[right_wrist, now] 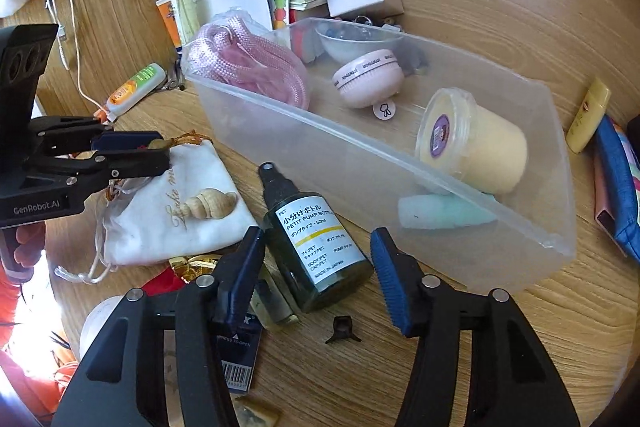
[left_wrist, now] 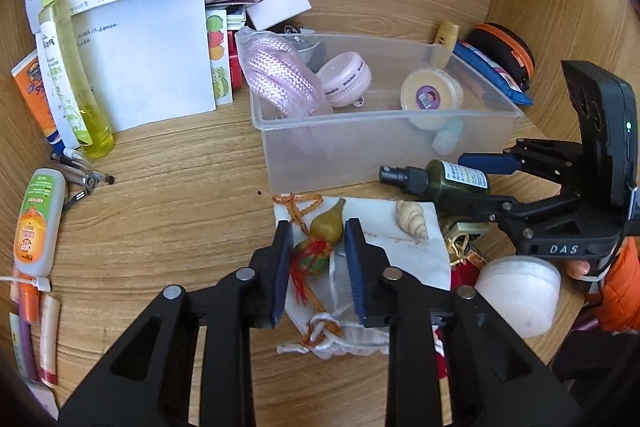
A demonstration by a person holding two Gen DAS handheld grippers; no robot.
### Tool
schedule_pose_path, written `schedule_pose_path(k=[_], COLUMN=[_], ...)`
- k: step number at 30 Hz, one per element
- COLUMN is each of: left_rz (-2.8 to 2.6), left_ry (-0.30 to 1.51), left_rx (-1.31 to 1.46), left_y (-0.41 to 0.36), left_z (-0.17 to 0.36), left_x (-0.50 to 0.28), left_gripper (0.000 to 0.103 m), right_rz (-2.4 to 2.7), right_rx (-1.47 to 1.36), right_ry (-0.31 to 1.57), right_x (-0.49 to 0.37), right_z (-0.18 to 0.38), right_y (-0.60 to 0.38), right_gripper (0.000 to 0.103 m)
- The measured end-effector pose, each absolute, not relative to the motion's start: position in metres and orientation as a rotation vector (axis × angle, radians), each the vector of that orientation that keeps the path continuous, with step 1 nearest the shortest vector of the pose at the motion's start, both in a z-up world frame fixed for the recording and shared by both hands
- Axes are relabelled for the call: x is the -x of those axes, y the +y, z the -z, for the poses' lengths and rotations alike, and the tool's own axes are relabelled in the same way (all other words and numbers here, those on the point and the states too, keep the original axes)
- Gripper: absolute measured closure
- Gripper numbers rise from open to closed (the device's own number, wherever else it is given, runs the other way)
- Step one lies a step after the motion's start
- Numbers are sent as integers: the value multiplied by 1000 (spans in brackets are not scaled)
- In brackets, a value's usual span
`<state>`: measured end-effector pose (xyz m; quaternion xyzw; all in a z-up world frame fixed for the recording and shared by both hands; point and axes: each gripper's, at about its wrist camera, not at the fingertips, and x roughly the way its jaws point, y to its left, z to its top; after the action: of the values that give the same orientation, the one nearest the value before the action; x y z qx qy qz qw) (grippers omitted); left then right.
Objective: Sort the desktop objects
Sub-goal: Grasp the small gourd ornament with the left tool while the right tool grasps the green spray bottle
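Observation:
A small olive gourd charm [left_wrist: 326, 227] with red and orange cord lies on a white drawstring pouch [left_wrist: 400, 259] in front of the clear plastic bin [left_wrist: 380, 115]. My left gripper [left_wrist: 318, 247] is shut on the charm, one pad against each side. In the right wrist view the left gripper [right_wrist: 160, 153] nips the charm over the pouch [right_wrist: 180, 223]. A dark green spray bottle [right_wrist: 316, 243] with a white label lies beside the bin [right_wrist: 360, 143]. My right gripper [right_wrist: 316, 259] is shut on its body; the left wrist view shows the right gripper [left_wrist: 460, 183] clamping the bottle [left_wrist: 444, 181].
A seashell [right_wrist: 212, 205] rests on the pouch. The bin holds pink rope [right_wrist: 256, 67], a pink round case [right_wrist: 368, 79] and a yellow tub [right_wrist: 472, 143]. Papers, a yellow bottle [left_wrist: 76, 67], tubes and a cable crowd the left. A white tub [left_wrist: 520, 291] and blue pouch [left_wrist: 492, 75] sit right.

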<state>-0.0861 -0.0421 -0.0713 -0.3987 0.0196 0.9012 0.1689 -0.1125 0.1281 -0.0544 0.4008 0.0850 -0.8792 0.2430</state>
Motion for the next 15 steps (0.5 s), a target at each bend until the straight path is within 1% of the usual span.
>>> schedule_pose_path(k=[3,7,10,12,13,14,15], left_rz=[-2576,-2602,-2618,-2627,-2634,-2635,-2638], left_ry=[68,50,27,17,11,6,1], left_rx=[1133,1129,1130,1122,1110,1101,1091], left_y=[-42,-44,-46,-47,-47,-47,-47], left_z=[73,74,72,69,66,64,61], left_x=[79,72,69,67,65,64,62], left_gripper=[82,83,83,83,83,83,83], right_rz=[2406,2402,2388,2391,2394,2403,2393], right_rx=[-1075,-1050,-1042,-1033,-1030,-1021,-1027], right_ry=[261,281,253,224,218,212,204], right_x=[109,101,100,99,98,96,95], right_z=[55,53,50,45,44,40,39], right_y=[125,122,123,127,128,130,131], right_gripper=[56,62,66,71,81,94,96])
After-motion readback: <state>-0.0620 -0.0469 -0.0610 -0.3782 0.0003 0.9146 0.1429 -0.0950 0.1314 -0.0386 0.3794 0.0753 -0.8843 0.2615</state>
